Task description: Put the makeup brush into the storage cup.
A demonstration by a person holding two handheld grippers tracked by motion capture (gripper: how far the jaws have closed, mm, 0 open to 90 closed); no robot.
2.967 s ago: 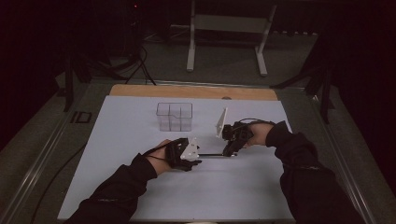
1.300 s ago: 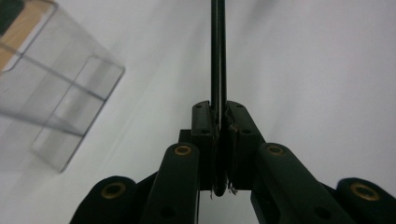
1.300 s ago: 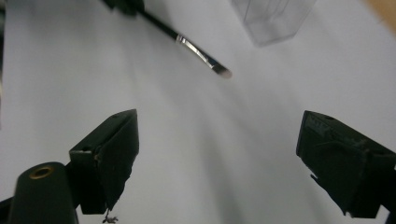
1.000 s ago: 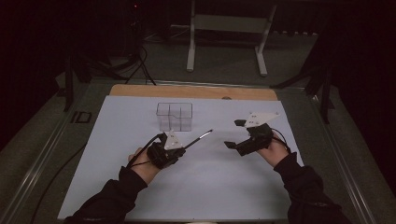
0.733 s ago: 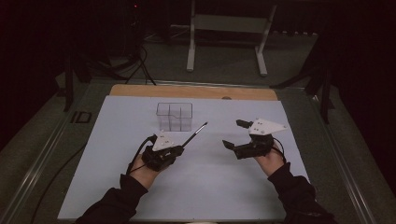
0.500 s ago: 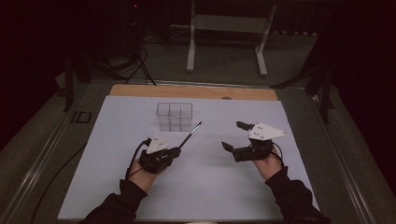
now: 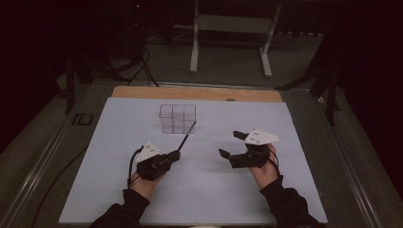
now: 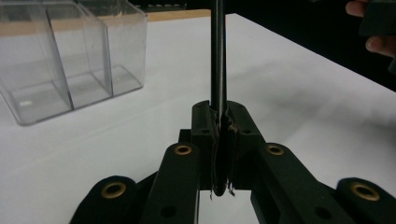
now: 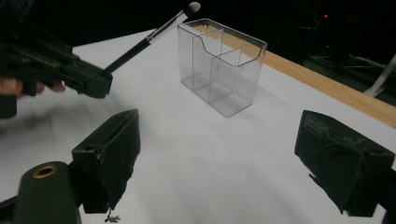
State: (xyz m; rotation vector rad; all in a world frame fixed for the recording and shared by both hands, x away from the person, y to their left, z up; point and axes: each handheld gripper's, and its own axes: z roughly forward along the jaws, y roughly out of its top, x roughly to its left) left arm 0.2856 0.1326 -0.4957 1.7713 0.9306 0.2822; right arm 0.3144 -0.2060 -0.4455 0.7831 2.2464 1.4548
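From above, the left gripper [image 7: 175, 155] holds a thin brush [image 7: 187, 136] pointing at the clear box [image 7: 177, 118]. Up close, its jaws squeeze the brush's stiff, light, slippery handle near the end. From the right gripper [image 9: 233, 154], jaws wide with nothing between them, the soft brush tip hovers beside the box.

1. White sheet [image 7: 228, 190] covers most of the counter.
2. Bare wooden strip [image 7: 197, 93] of the counter shows along the sheet's far edge.
3. Small dark round mark [image 7: 231, 99] sits on that strip, right of centre.
4. White metal stand [image 7: 231, 23] with two legs on the floor behind the counter.
5. Black cables [image 7: 138, 66] on the floor, far left.
6. Small black rectangular item [image 7: 82, 118] just off the sheet's left edge.
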